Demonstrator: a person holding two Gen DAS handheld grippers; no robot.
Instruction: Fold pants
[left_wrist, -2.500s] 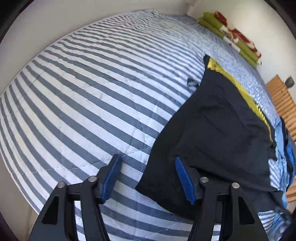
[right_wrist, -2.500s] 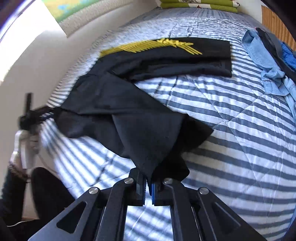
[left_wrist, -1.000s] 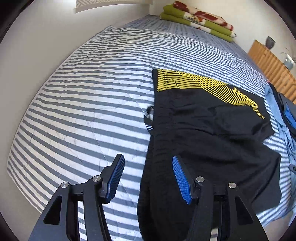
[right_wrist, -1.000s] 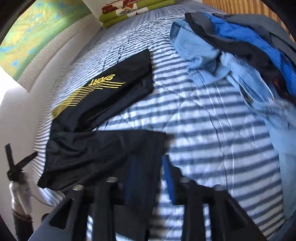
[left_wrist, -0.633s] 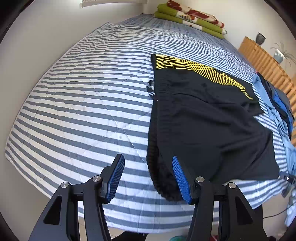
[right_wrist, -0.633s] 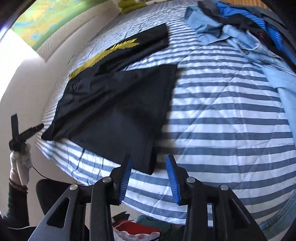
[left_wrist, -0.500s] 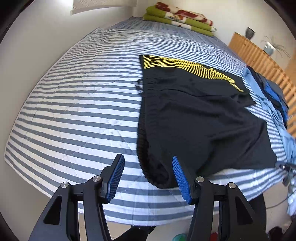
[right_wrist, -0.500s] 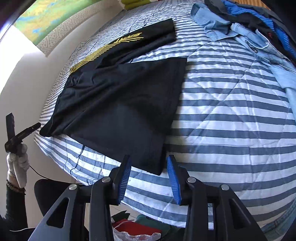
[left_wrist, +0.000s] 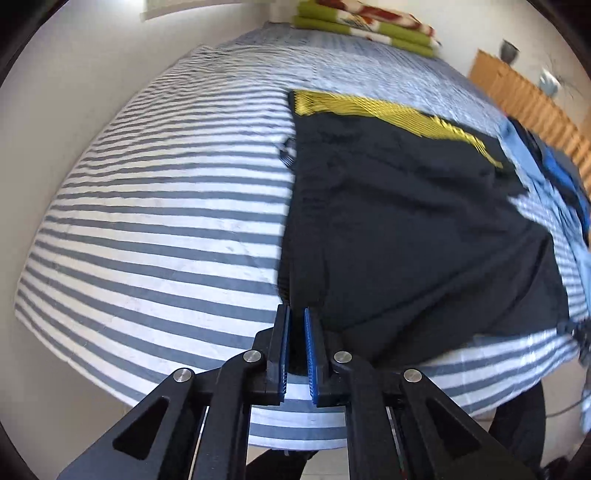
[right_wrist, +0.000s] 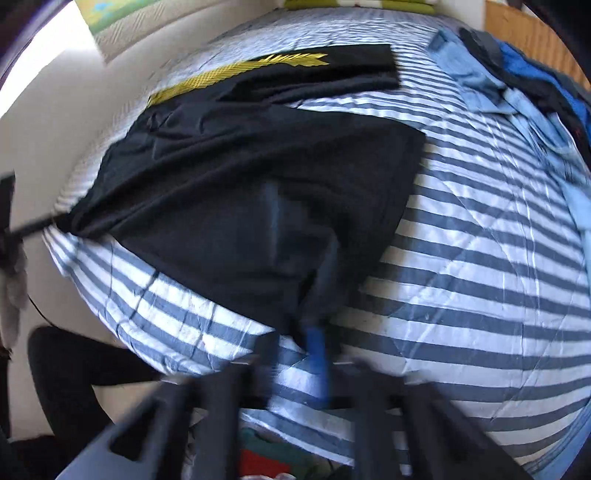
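Black pants (left_wrist: 406, 221) with a yellow stripe pattern lie spread on the striped bed (left_wrist: 147, 240). My left gripper (left_wrist: 296, 314) is closing on their near left corner, and dark cloth sits between the blue pads. In the right wrist view the pants (right_wrist: 240, 166) hang towards the bed's front edge. There my right gripper (right_wrist: 314, 332), badly blurred, is closing at their near right corner. The left gripper (right_wrist: 22, 229) shows at that view's left edge, at the pants' other corner.
A heap of blue and dark clothes (right_wrist: 517, 74) lies on the right side of the bed. Folded green bedding (left_wrist: 362, 22) sits at the far end. A wooden slatted piece (left_wrist: 524, 107) stands beyond. A person's dark leg (right_wrist: 74, 369) is beside the bed's edge.
Both grippers stood open over the pants' near corners half a second ago. Now both have closed in on those corners. The right view has gone blurred as that hand moves.
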